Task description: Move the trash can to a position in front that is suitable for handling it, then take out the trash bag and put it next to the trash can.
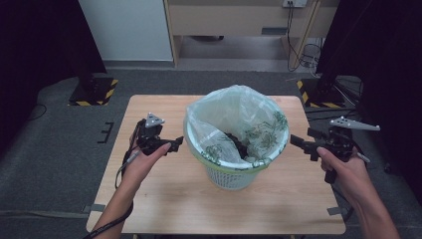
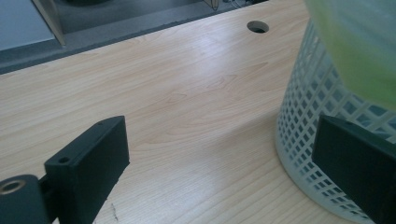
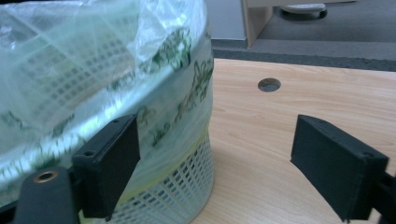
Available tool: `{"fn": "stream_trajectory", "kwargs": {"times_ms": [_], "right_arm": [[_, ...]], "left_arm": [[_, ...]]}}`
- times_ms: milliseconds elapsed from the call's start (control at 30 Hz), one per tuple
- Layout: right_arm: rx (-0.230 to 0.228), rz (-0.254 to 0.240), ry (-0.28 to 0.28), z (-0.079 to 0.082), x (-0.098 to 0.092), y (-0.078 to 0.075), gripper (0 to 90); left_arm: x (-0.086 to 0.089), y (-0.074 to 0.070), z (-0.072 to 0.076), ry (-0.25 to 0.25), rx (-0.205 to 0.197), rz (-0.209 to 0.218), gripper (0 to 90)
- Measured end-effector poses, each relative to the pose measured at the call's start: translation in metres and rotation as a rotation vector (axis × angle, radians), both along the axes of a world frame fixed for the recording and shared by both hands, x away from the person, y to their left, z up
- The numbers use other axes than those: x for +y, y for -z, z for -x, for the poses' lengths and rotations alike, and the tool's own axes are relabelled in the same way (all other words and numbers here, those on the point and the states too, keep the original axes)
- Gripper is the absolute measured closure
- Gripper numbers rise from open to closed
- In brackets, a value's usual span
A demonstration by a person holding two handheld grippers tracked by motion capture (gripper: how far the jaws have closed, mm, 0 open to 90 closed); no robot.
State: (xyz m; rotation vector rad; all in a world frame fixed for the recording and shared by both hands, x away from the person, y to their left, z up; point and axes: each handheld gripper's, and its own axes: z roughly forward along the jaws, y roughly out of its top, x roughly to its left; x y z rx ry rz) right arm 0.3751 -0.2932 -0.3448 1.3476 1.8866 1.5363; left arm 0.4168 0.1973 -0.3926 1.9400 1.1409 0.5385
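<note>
A light wooden table spans the high view, with a white mesh wastebasket at its centre. The basket is lined with a clear plastic bag printed with green leaves, its edge folded over the green rim; something dark lies at the bottom of the bag. At nine o'clock from the basket, the left gripper is held in the person's left hand, pointing at the basket wall, just beside it and apart from it. Its jaws stand wide with nothing between them; in the left gripper view one jaw overlaps the mesh. At three o'clock, the right gripper in the right hand points at the rim, near it and not touching. Its jaws stand wide too, empty. A round cable hole in the tabletop shows in the right gripper view.
</note>
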Motion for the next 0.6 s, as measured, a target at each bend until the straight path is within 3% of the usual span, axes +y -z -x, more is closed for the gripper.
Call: {"fn": "stream_trajectory", "kwargs": {"times_ms": [600], "right_arm": [[-0.028, -0.013, 0.007, -0.012, 0.017, -0.030, 29.4]], "left_arm": [[-0.001, -0.020, -0.002, 0.008, -0.027, -0.015, 4.0]]}}
